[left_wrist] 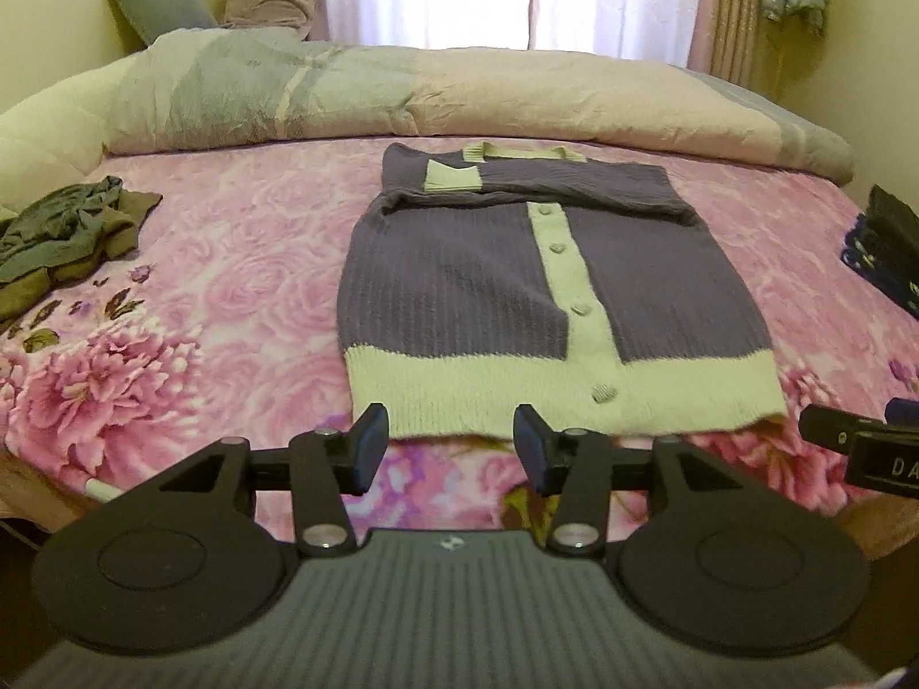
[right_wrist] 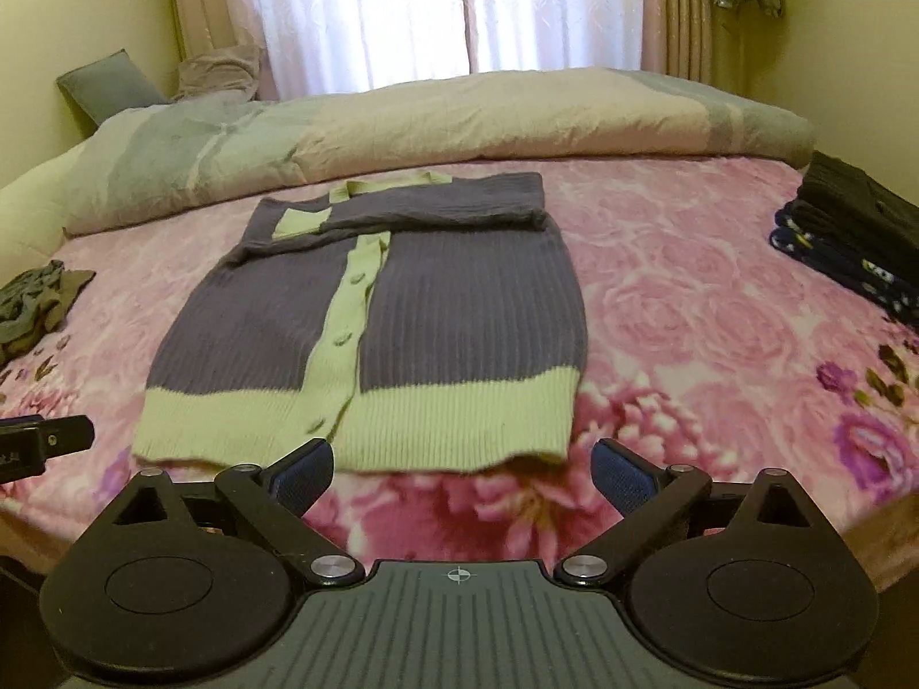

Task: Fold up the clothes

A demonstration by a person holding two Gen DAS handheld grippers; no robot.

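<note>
Lying buttoned and face-up near the bed's (left_wrist: 241,264) front edge, the purple-and-cream knit cardigan (left_wrist: 477,287) is partly folded: both sleeves are drawn across the chest, one cream cuff showing, while the body stays full length with its cream hem nearest the edge. Judging by that, the lengthwise fold remains. A folded stack (right_wrist: 856,241) sits at the right edge and crumpled olive clothes (left_wrist: 69,235) at the left. The left gripper (left_wrist: 448,445) and right gripper (right_wrist: 459,473) hover just short of the hem, jaws apart and empty.
</note>
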